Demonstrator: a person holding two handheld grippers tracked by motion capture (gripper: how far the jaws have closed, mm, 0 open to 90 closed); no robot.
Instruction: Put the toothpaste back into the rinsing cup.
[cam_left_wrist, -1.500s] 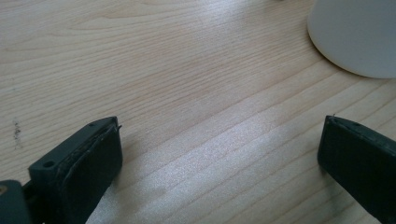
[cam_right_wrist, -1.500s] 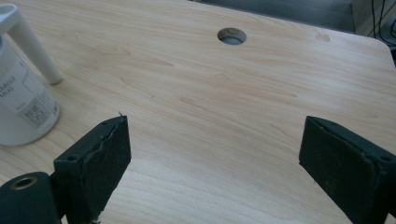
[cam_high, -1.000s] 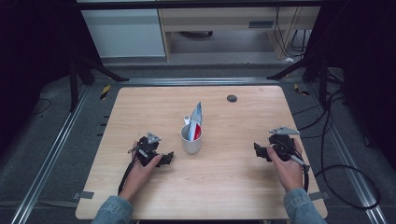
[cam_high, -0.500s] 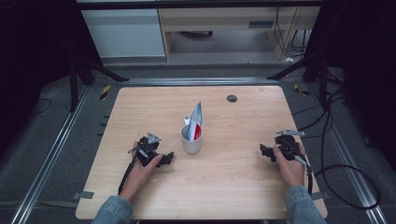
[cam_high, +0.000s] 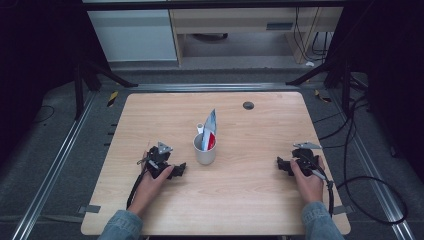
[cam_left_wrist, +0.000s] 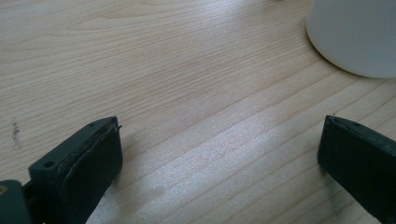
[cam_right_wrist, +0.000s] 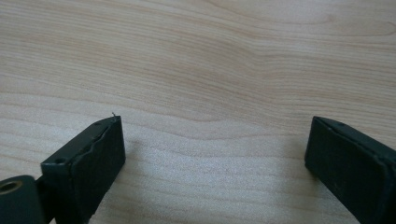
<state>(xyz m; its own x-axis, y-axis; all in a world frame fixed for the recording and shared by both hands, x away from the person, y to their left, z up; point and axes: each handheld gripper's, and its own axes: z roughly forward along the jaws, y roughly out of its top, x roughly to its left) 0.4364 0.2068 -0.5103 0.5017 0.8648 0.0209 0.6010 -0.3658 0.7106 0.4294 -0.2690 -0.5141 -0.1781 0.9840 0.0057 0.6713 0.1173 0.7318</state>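
Note:
A grey cup (cam_high: 205, 148) stands mid-table with a red-and-white tube (cam_high: 210, 129) and a small white item sticking out of it. My left gripper (cam_high: 179, 169) rests on the wood just left of the cup, its jaws wide apart with bare wood between them (cam_left_wrist: 219, 154); the cup's base (cam_left_wrist: 357, 35) shows at the upper right of the left gripper view. My right gripper (cam_high: 281, 165) lies low on the table at the right, pointing left. Its jaws have just been opening and stand wide with nothing between them (cam_right_wrist: 215, 154).
The wooden table (cam_high: 240, 210) has a small dark round cap (cam_high: 248, 105) near its far edge. Metal rails and cables run along both sides of the table on the floor. Cabinets stand behind the table.
My right hand has sunk toward the table and shifted a little to the right. The left hand and the cup have stayed put.

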